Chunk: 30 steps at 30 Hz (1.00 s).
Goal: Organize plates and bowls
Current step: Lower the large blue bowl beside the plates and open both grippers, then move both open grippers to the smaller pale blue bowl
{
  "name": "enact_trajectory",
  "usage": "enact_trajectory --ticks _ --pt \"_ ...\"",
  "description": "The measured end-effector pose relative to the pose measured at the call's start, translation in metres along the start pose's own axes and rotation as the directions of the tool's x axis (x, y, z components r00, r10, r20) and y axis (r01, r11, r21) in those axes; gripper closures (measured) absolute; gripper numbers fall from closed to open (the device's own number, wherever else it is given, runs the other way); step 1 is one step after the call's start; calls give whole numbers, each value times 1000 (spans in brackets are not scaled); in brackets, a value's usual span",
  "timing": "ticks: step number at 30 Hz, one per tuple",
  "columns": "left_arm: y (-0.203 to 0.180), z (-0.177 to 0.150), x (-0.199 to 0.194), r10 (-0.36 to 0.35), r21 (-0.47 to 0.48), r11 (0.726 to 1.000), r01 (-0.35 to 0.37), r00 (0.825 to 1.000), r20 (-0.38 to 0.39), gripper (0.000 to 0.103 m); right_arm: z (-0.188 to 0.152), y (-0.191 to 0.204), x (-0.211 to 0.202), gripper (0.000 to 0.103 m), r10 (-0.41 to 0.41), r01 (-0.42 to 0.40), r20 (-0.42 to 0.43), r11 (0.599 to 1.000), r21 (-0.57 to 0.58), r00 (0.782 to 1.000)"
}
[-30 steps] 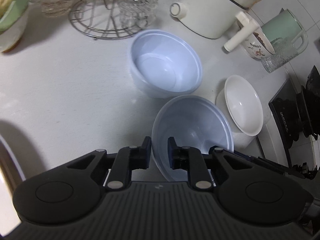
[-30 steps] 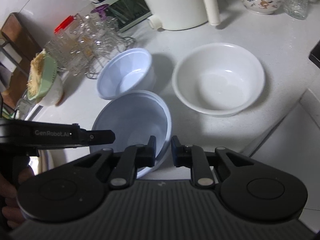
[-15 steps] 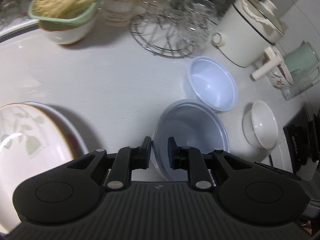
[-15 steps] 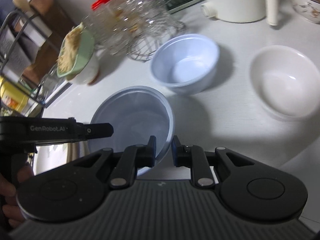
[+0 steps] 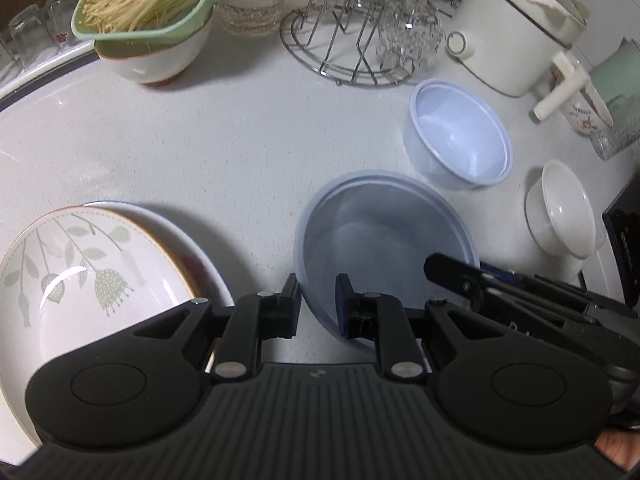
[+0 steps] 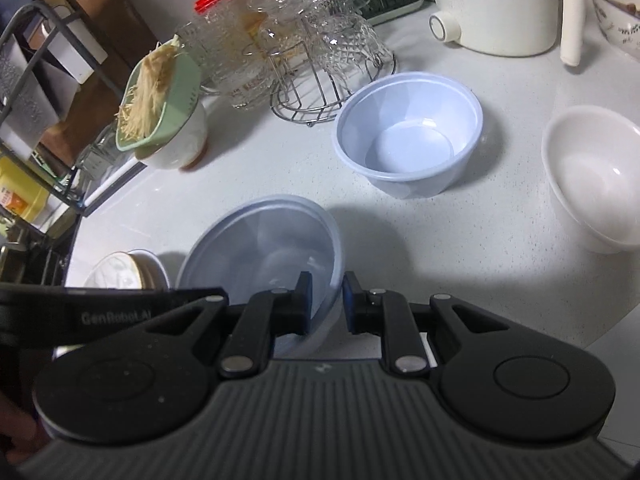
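Observation:
Both grippers hold one translucent blue plastic bowl (image 5: 384, 236) by its rim, above the white counter. My left gripper (image 5: 318, 300) is shut on its left rim. My right gripper (image 6: 326, 300) is shut on its right rim; the bowl (image 6: 264, 248) fills the lower middle of the right wrist view. A smaller blue plastic bowl (image 5: 458, 136) (image 6: 410, 140) stands on the counter beyond it. A white ceramic bowl (image 5: 560, 212) (image 6: 592, 176) stands to the right. A stack of plates, the top one with a leaf pattern (image 5: 80, 276), lies at the lower left and shows small in the right wrist view (image 6: 124, 272).
A wire rack of glass cups (image 5: 360, 40) (image 6: 312, 60), a green strainer of noodles on a bowl (image 5: 148, 20) (image 6: 160, 92) and a white cooker (image 5: 516, 28) (image 6: 496, 4) line the back. A dark stove (image 5: 624, 240) is at the right edge. A shelf rack (image 6: 36, 100) stands on the left.
Both grippers have carried the held bowl back and to the left, away from the other two bowls. The plate stack has come into view at the lower left.

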<state>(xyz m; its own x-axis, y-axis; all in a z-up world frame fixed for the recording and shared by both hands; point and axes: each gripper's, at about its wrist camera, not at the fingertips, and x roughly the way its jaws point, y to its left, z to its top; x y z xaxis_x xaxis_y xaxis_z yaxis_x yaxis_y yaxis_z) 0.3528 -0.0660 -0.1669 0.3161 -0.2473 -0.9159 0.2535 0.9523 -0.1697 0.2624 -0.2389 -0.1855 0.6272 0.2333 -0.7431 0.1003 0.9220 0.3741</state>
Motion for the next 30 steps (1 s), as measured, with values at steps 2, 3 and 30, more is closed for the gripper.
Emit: enact_trajectory --ticks 2,3,30 --pt "0 -2 4 13 17 1000 -13 1000 -6 82 -3 1 3 84 2 -2 5 1000 8 1000" --pt "1 -2 5 17 26 1000 -17 1000 -11 82 -4 1 5 84 4 -4 6 1000 15 1000" --pt "-8 18 -84 9 55 998 -18 987 162 52 16 8 -67 36 -32 37 212 999 -19 977"
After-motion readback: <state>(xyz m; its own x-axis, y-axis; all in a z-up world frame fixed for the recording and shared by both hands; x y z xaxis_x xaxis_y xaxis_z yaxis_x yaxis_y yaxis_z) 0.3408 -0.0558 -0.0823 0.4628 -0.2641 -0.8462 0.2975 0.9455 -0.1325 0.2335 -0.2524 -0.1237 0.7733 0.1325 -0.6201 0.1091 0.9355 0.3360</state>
